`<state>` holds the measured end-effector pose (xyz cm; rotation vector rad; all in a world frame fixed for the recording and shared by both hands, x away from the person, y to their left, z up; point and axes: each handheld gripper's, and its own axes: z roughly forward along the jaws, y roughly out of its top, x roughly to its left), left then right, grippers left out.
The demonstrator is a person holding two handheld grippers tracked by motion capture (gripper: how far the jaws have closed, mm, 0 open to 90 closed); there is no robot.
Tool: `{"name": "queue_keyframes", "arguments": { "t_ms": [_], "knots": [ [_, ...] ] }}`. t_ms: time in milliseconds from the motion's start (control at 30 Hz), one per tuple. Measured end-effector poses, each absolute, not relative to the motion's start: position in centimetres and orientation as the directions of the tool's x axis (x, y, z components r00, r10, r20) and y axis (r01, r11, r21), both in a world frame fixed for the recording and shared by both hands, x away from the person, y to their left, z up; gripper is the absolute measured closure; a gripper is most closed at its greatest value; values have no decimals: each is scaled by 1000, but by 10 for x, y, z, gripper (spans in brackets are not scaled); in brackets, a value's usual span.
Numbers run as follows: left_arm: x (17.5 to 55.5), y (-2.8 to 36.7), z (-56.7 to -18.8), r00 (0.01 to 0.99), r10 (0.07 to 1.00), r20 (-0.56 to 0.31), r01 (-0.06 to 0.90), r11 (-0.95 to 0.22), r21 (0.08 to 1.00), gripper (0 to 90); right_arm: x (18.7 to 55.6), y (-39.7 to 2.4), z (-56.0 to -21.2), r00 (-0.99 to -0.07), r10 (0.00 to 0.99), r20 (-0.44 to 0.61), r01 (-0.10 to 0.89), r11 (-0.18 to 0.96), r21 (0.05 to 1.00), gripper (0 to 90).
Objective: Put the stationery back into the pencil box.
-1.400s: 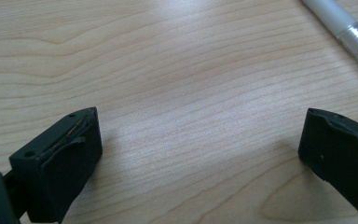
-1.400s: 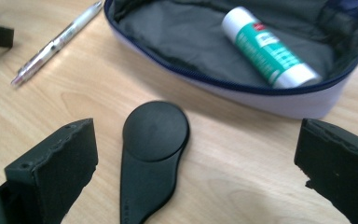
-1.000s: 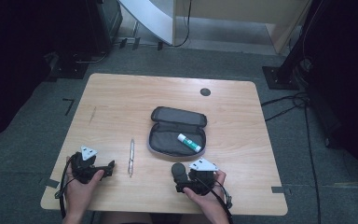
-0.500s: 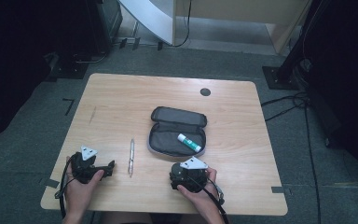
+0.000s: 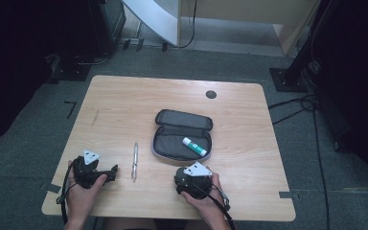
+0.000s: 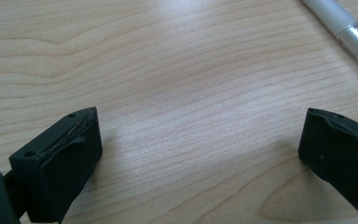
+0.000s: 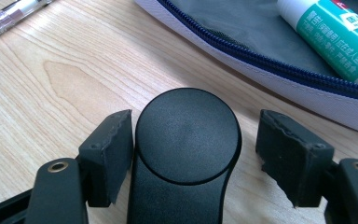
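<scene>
Right tool (image 7: 193, 154) closing around black round-headed object (image 7: 188, 135), not yet gripping; left tool (image 6: 198, 158) released

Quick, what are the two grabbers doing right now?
Left gripper: open, nothing between its jaws.
Right gripper: jaws just closing around a black round-headed object, not yet gripping it.

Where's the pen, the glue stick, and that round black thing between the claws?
pen (image 5: 134, 160): high view, middle of its barrel.
glue stick (image 7: 340, 32): right gripper view, on its green label.
round black thing (image 7: 188, 134): right gripper view, centre of its round top.
</scene>
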<state>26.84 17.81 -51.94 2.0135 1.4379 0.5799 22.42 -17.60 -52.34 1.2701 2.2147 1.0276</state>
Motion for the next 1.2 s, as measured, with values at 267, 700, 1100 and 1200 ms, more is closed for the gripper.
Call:
{"name": "queue_keyframes", "arguments": {
  "t_ms": [267,700,1100,1200],
  "knots": [
    [268,178,-519,321,947,10,689,-241,683,0,222,-175,-523,-547,837,31,556,335,761,410],
    [269,178,-519,321,947,10,689,-241,683,0,223,-178,-522,-552,833,39,555,333,762,421],
    [268,178,-519,321,947,10,689,-241,683,0,214,-182,-523,-530,847,27,566,330,756,352],
    [268,178,-519,321,947,10,689,-241,683,0,212,-184,-523,-527,849,30,559,320,765,417]
  ]
}}
